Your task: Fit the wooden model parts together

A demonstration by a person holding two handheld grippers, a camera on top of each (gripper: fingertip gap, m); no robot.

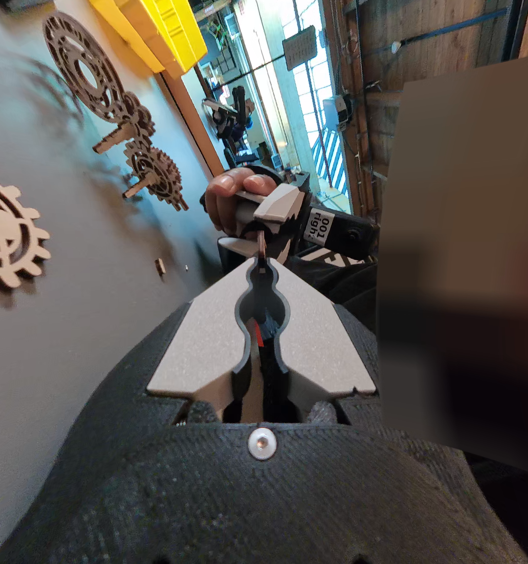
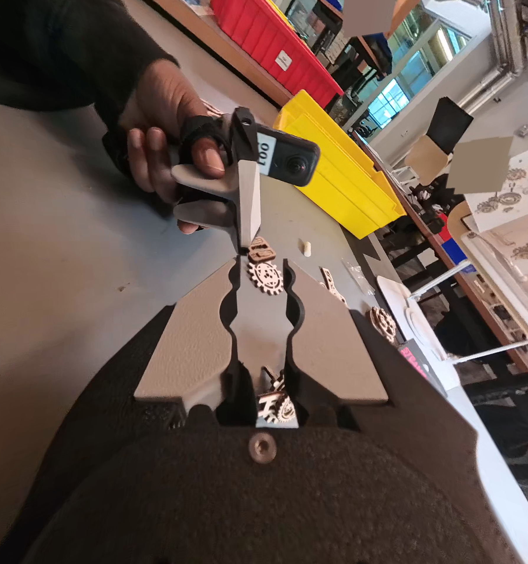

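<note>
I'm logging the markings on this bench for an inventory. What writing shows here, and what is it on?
I don't repeat writing from pictures, but these things bear it:
White label on the black camera, left wrist view: legible.
White tag on the dark camera, right wrist view: only partly visible.
White sticker on the red bin: too small to read.
Pink-and-black card at the table edge: blurred.

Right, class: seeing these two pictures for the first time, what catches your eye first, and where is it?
The left gripper, centre frame, is shut on a small wooden part, held up to the open right gripper. Cut-out wooden gears lie scattered on the grey table beside them, and a bright yellow bin sits by the table's far edge.
</note>
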